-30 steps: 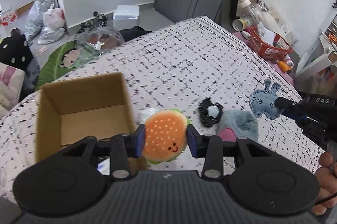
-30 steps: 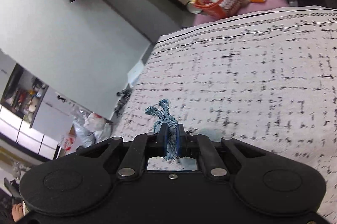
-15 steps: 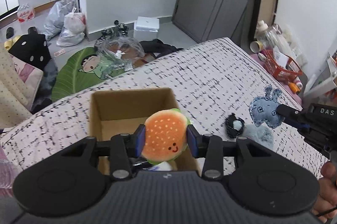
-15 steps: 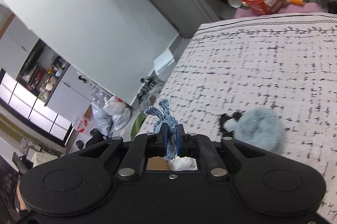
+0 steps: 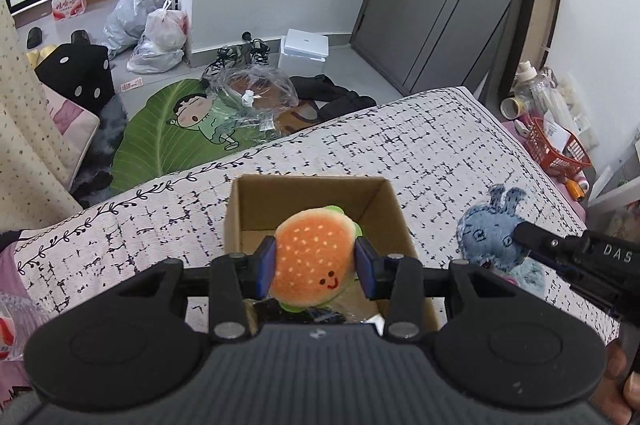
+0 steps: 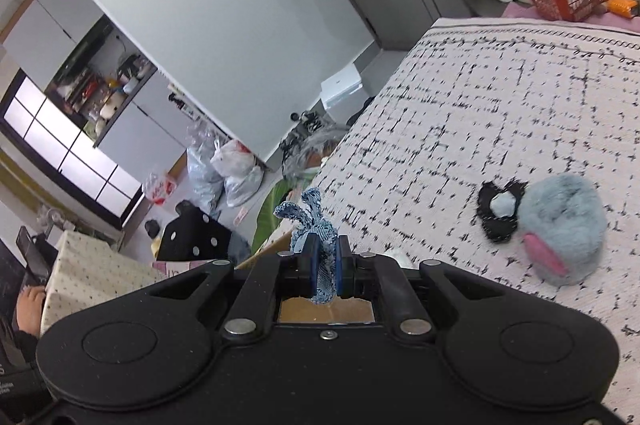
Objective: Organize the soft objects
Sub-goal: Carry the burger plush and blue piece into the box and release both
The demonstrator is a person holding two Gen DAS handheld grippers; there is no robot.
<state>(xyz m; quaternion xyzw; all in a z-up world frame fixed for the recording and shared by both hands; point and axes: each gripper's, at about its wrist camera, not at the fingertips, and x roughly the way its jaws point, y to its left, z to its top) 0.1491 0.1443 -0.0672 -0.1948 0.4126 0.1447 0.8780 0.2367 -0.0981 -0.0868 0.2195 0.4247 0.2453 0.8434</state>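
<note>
My left gripper [image 5: 316, 271] is shut on an orange burger plush [image 5: 314, 257] and holds it above the open cardboard box [image 5: 394, 213] on the bed. My right gripper [image 6: 324, 271] is shut on a flat blue denim bunny toy [image 6: 316, 229]; it also shows in the left wrist view [image 5: 490, 239], just right of the box. A fluffy light-blue plush with a pink patch [image 6: 560, 229] and a small black piece [image 6: 498, 215] lie on the bedspread to the right. Dark items lie in the box bottom, mostly hidden.
The bed has a white bedspread with black marks [image 5: 420, 153]. Beyond its far edge are a green leaf mat [image 5: 172, 133], plastic bags [image 5: 156, 37] and a white box [image 5: 304, 51] on the floor. A red basket [image 5: 556, 147] stands at the right.
My left gripper has carried the burger plush leftward to above the box. My right gripper has brought the denim bunny closer to the box's right side.
</note>
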